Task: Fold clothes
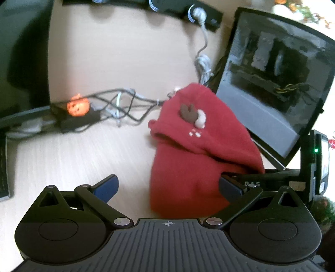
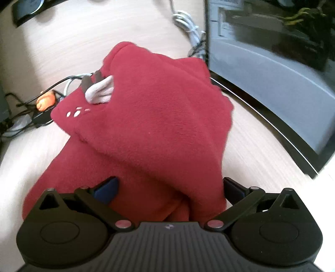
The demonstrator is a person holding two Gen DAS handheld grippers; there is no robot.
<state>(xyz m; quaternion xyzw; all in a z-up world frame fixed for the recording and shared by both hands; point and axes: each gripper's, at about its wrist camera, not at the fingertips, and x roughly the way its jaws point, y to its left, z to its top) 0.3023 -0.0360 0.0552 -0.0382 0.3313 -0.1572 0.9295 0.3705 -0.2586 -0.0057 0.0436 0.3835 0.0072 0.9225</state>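
A red fleece garment [image 1: 196, 150] with a brown and white animal patch lies bunched on the light wooden table [image 1: 88, 150]. My left gripper [image 1: 167, 186] is open, its jaws wide apart, with the garment's near edge between the right finger and the middle. In the right wrist view the same garment [image 2: 150, 125] fills the centre, folded over itself. My right gripper [image 2: 169, 188] is open, its jaws spread around the garment's near end. Nothing is held.
A black-framed glass computer case [image 1: 272, 87] stands right of the garment, also in the right wrist view [image 2: 272, 62]. Tangled cables [image 1: 121, 104], an orange figure [image 1: 78, 105] and a power strip [image 1: 188, 12] lie behind. A white cable [image 2: 188, 23] runs by the case.
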